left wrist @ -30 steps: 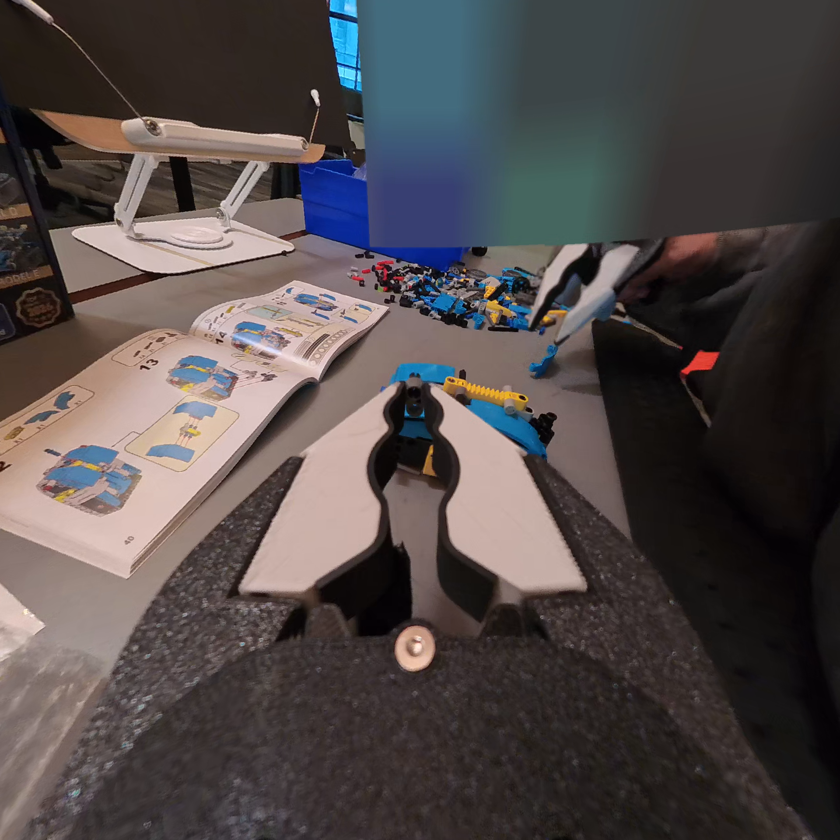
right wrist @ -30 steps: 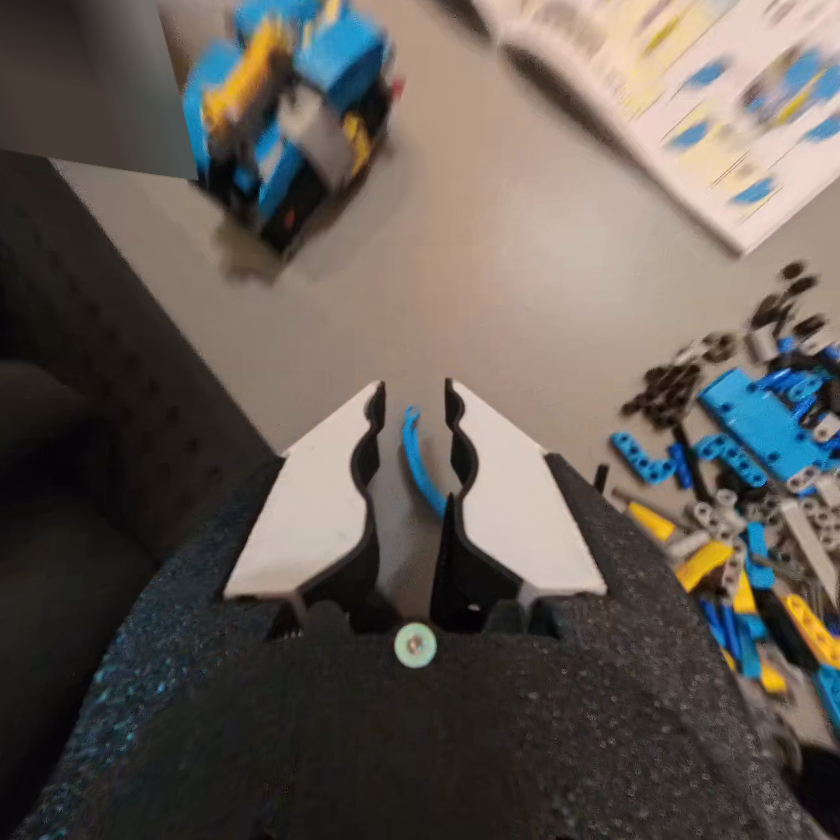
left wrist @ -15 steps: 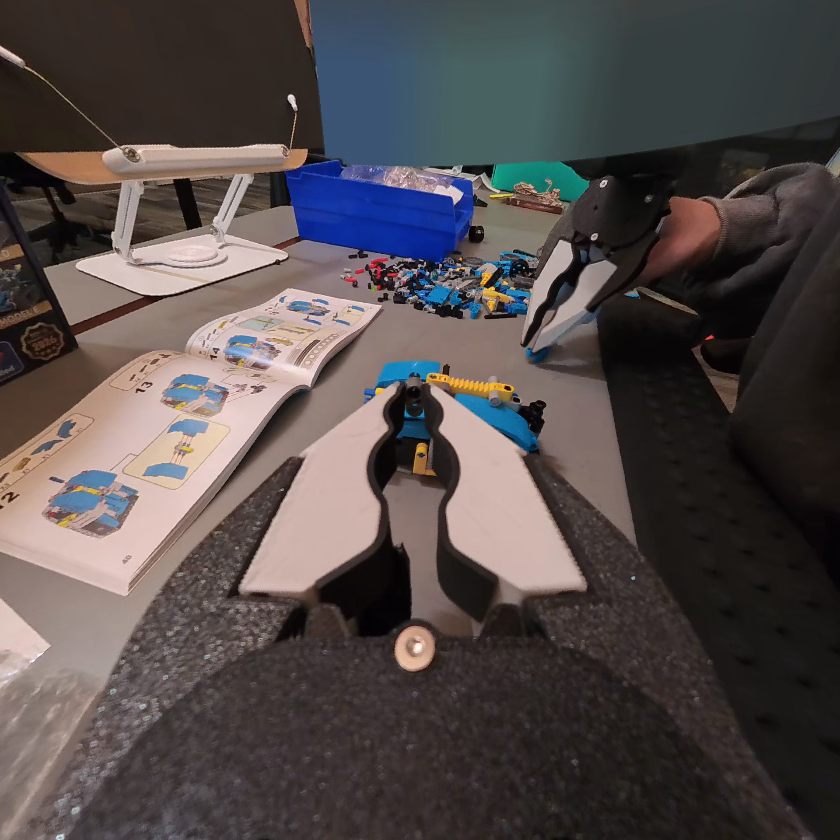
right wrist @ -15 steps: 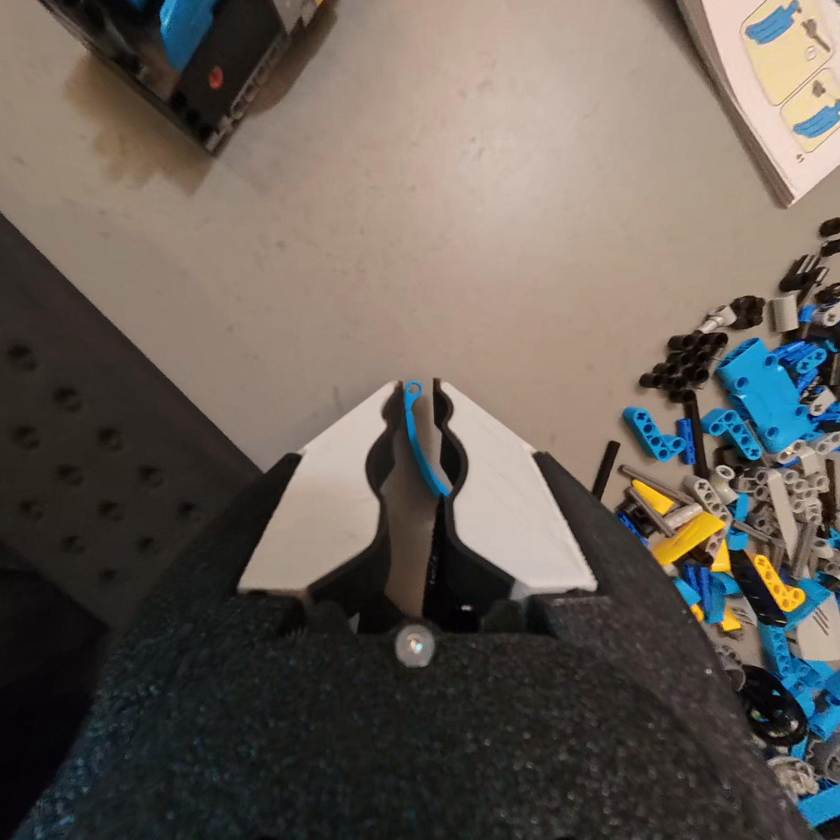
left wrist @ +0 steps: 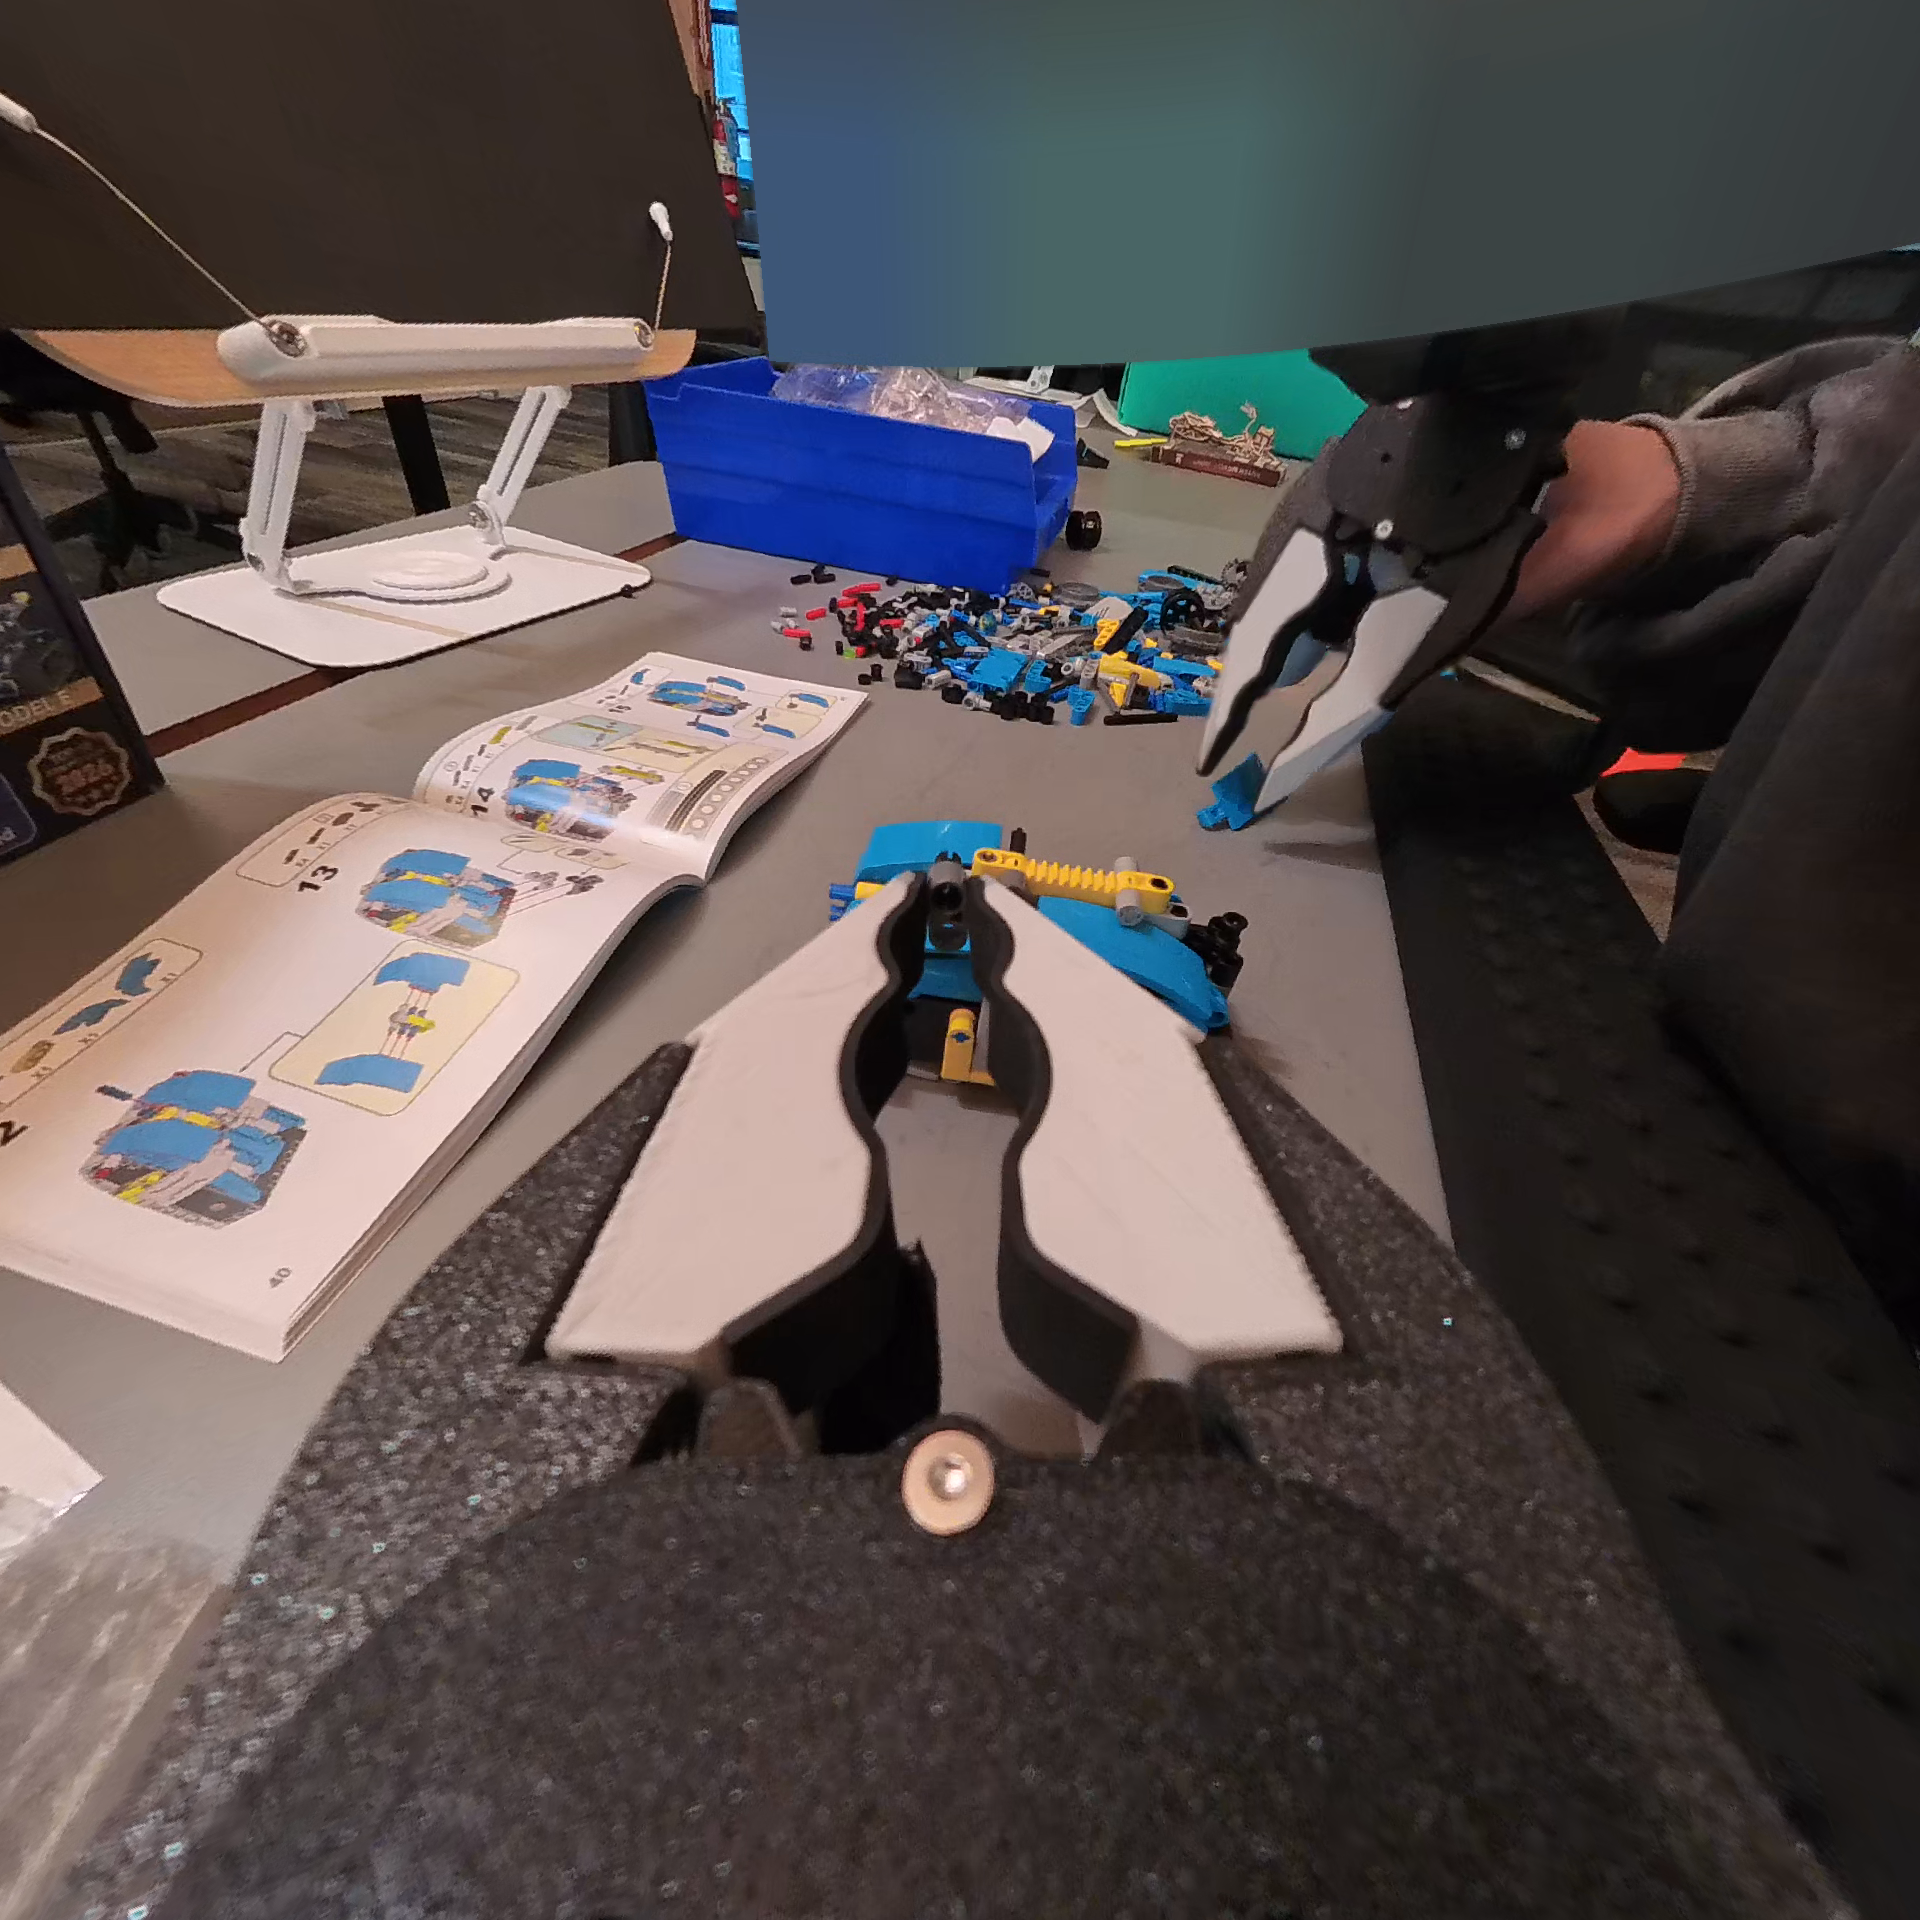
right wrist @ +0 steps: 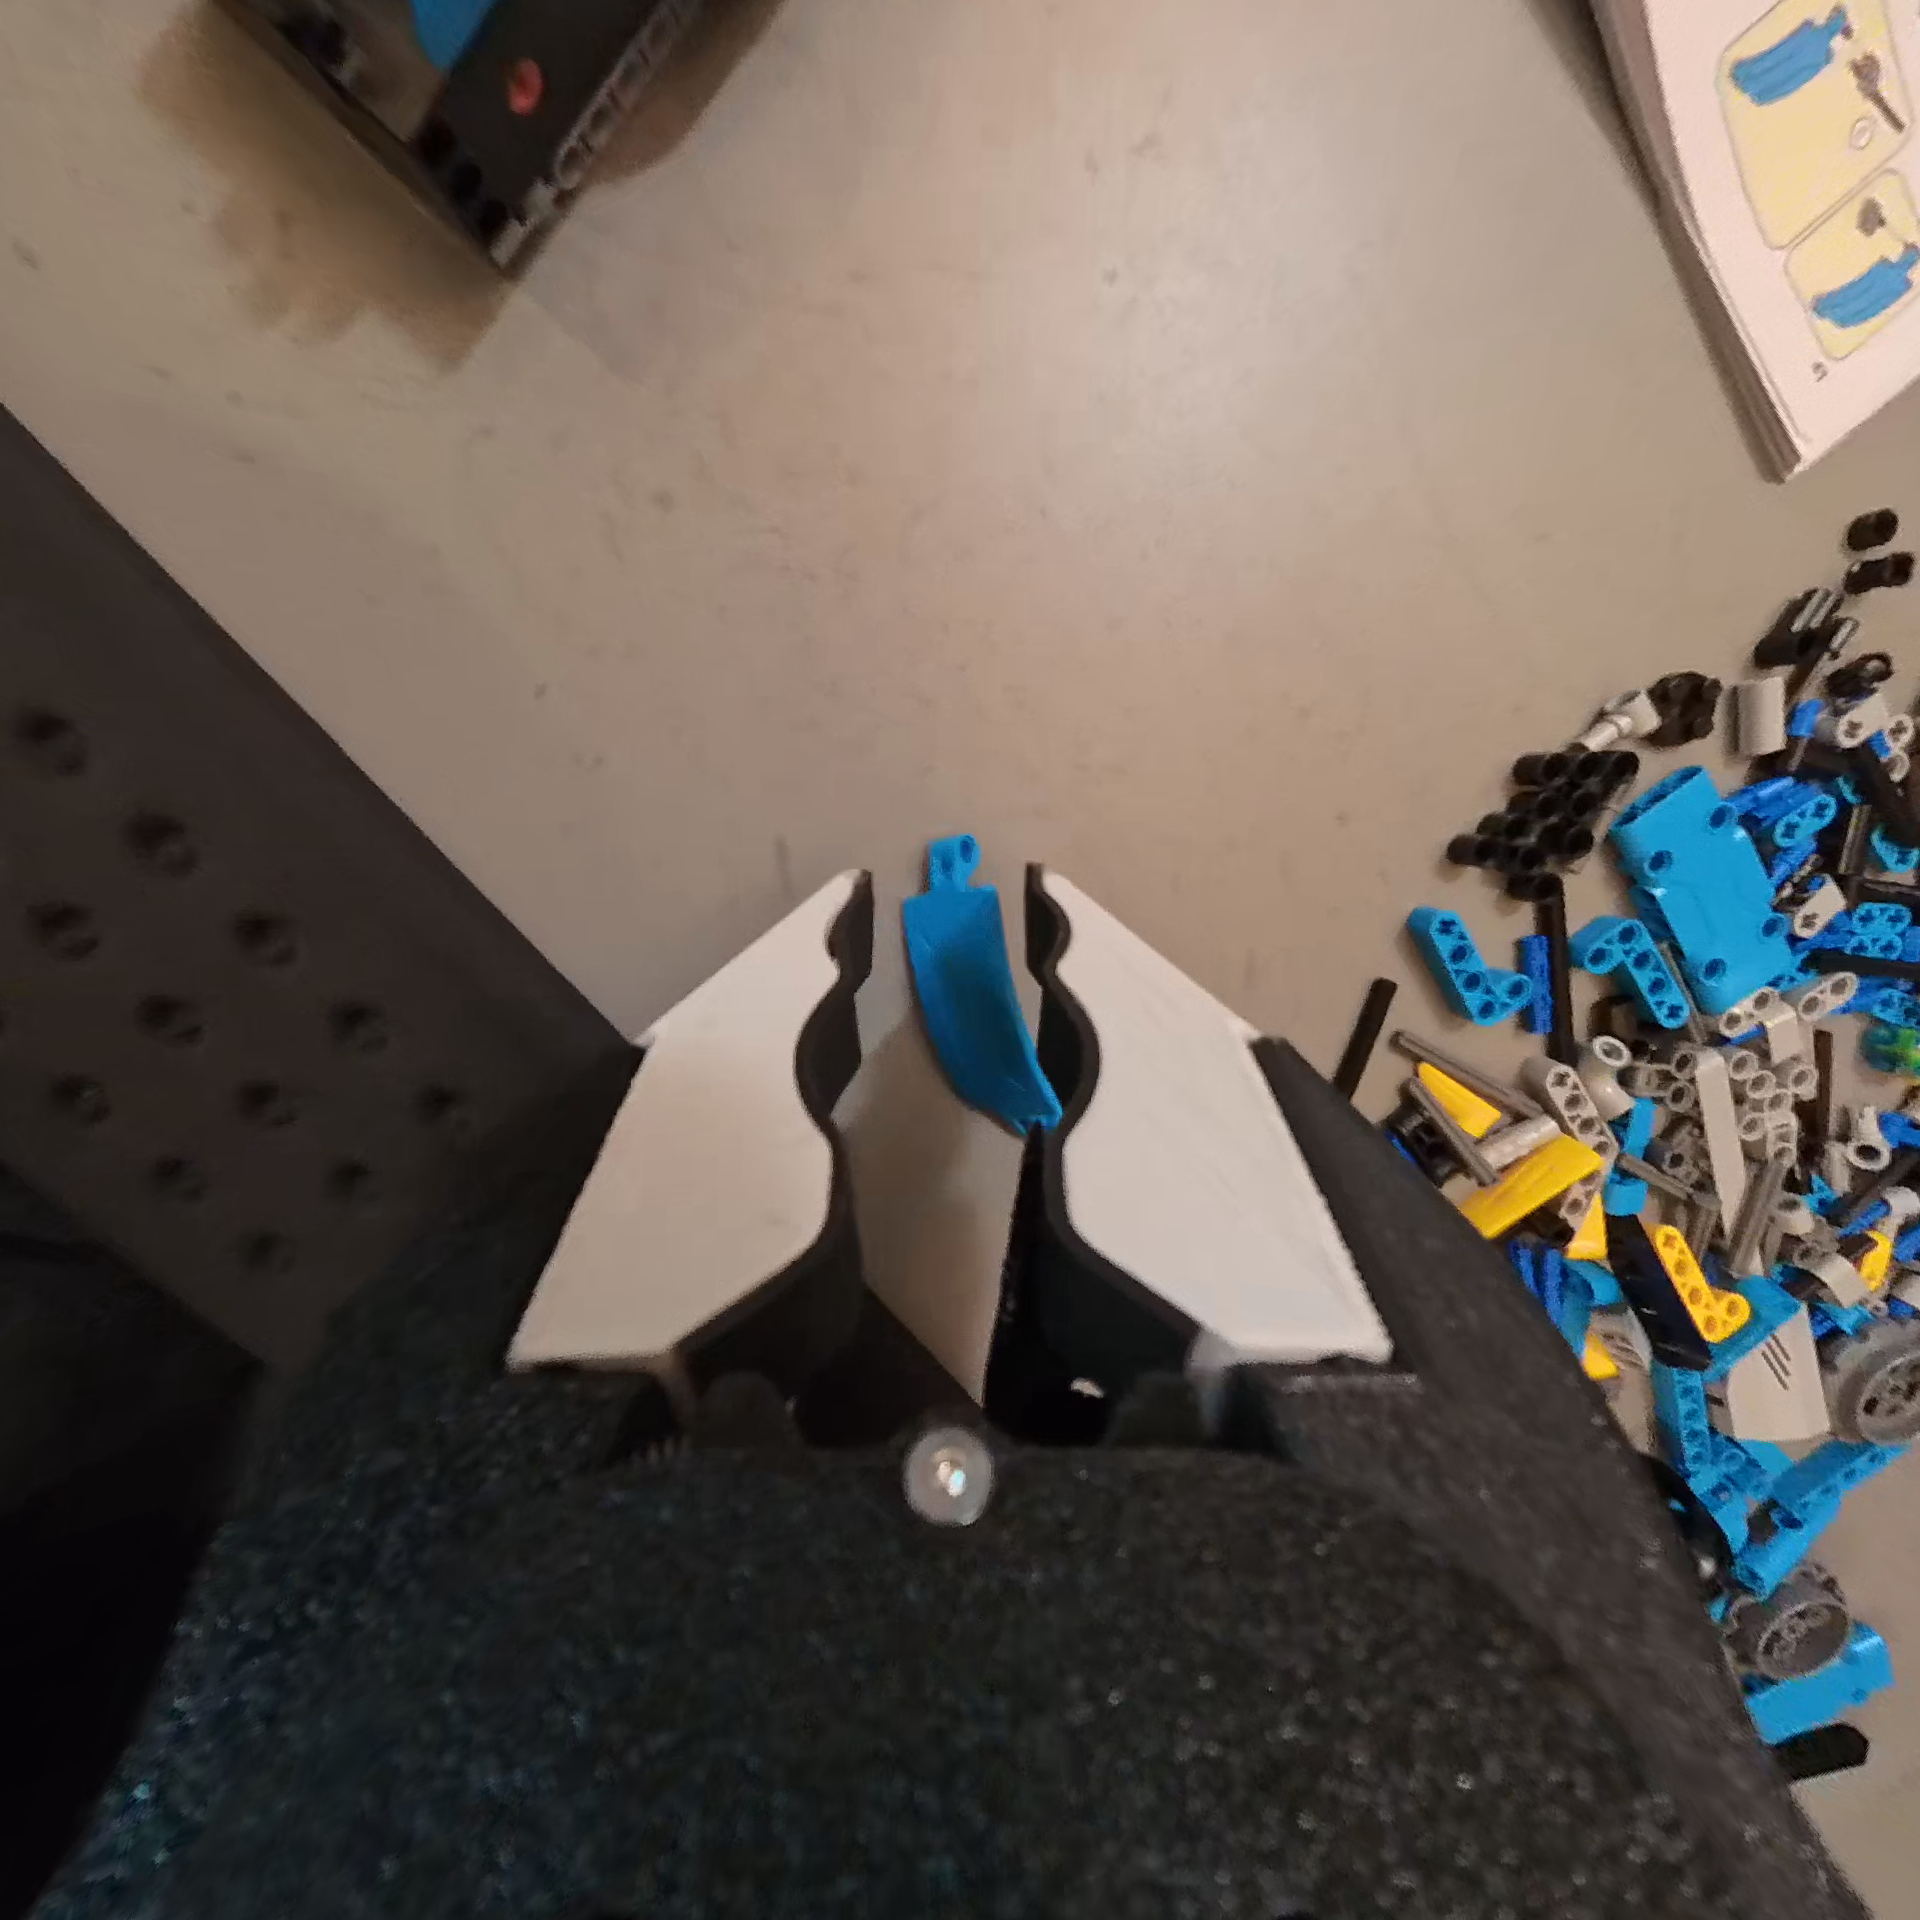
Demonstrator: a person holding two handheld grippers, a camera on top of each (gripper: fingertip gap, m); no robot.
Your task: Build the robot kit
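My left gripper is shut on a dark grey pin on top of a blue, yellow and black brick model that stands on the grey table. My right gripper points down at the table, jaws apart. A blue curved panel piece lies between its fingers, leaning against the right one, its end on the table. The left wrist view shows the right gripper with the panel at its tips, right of the model. A corner of the model shows at the top left of the right wrist view.
An open instruction booklet lies left of the model. A pile of loose parts lies beyond, before a blue bin. A white stand is at the back left. A black perforated mat borders the table's right. The gap from one gripper's tips to the other's is roughly 25 centimetres.
My right gripper has come down to the table and its jaws have opened; the blue panel has turned from edge-on to flat between them. My left gripper keeps its hold on the model.
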